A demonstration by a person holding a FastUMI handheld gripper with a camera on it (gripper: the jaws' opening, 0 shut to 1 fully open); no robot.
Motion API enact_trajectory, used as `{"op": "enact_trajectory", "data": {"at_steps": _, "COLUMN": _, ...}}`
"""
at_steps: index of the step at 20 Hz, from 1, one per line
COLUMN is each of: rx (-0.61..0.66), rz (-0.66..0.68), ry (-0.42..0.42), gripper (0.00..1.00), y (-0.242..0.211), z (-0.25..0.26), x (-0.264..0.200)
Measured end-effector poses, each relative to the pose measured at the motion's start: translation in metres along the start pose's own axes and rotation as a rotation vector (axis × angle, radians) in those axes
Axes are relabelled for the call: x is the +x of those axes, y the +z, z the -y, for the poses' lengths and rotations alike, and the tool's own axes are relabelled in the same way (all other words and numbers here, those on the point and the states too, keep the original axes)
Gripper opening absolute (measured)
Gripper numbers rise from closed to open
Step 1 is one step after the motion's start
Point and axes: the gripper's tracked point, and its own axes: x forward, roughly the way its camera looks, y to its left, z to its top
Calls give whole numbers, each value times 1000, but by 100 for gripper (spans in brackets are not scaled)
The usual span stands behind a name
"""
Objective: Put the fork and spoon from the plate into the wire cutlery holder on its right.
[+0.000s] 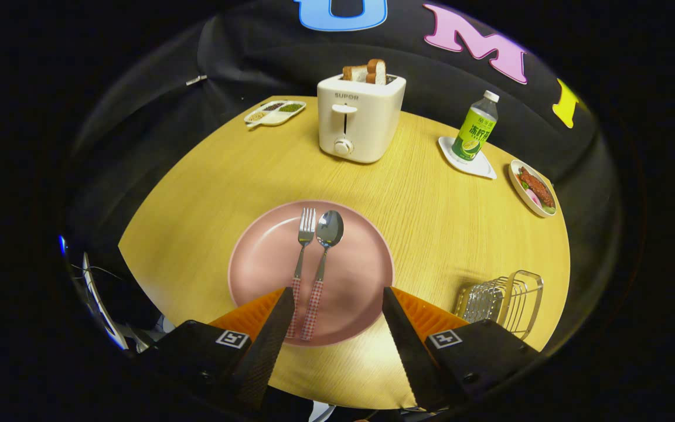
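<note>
We find the gripper poised above the near edge of the pink plate, its fingers spread wide and holding nothing. The plate rests on the wooden table. On it lie the fork and the spoon, side by side and close together, heads pointing away from us, patterned handles toward us. Both handles sit just inside the left finger, the fork's end very near it; we cannot tell whether they touch.

We judge the task to be at its opening step: neither utensil has been lifted, and the approach for the first pick is in hand. The next move calls for shifting left to centre one handle between the fingers, descending, and closing without catching its neighbour.

The wire cutlery holder stands to the right of the plate, beside the right finger, apparently empty.

Beyond the plate stand a toaster, a bottle and small dishes.
</note>
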Motion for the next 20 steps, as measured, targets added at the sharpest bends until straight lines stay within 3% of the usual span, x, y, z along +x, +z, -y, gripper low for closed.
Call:
{"op": "enact_trajectory", "data": {"at_steps": 4, "rx": 70, "rz": -90, "ry": 40, "gripper": 86, "y": -15, "z": -9, "x": 22}}
{"op": "enact_trajectory", "data": {"at_steps": 11, "rx": 74, "rz": -185, "ry": 55, "gripper": 57, "y": -33, "z": -18, "x": 43}}
{"op": "enact_trajectory", "data": {"at_steps": 16, "rx": 74, "rz": -216, "ry": 60, "gripper": 53, "y": -37, "z": -22, "x": 49}}
{"op": "enact_trajectory", "data": {"at_steps": 17, "rx": 66, "rz": -211, "ry": 58, "gripper": 36, "y": -34, "z": -22, "x": 51}}
{"op": "enact_trajectory", "data": {"at_steps": 18, "rx": 53, "rz": -215, "ry": 47, "gripper": 35, "y": -37, "z": -19, "x": 51}}
{"op": "enact_trajectory", "data": {"at_steps": 19, "rx": 57, "rz": -219, "ry": 46, "gripper": 23, "y": -35, "z": -21, "x": 53}}
{"op": "enact_trajectory", "data": {"at_steps": 20, "rx": 61, "rz": -222, "ry": 59, "gripper": 19, "y": -33, "z": -21, "x": 52}}
